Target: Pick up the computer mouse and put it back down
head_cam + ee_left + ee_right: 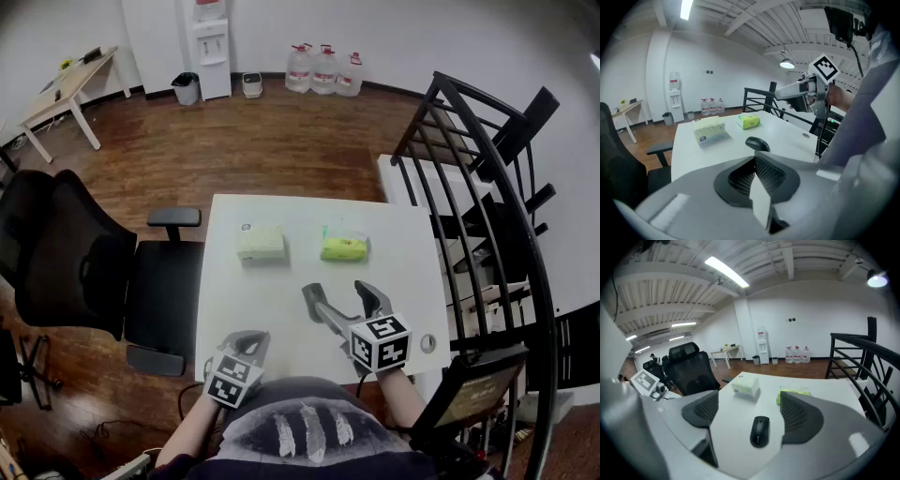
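The right gripper point(336, 291) hangs over the near half of the white table point(281, 300) with its jaws wide apart. The black computer mouse point(759, 431) lies flat on the tabletop between them, and neither pad touches it. The left gripper point(754, 164) hovers by the table's near left corner, jaws pressed together with nothing in them. Toward the far edge lie two tissue packs — a cream one point(261, 243) and a green one point(344, 247) — side by side but apart.

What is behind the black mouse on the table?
A pale tissue box and a green tissue pack; a jaw hides part of the green pack in the right gripper view.
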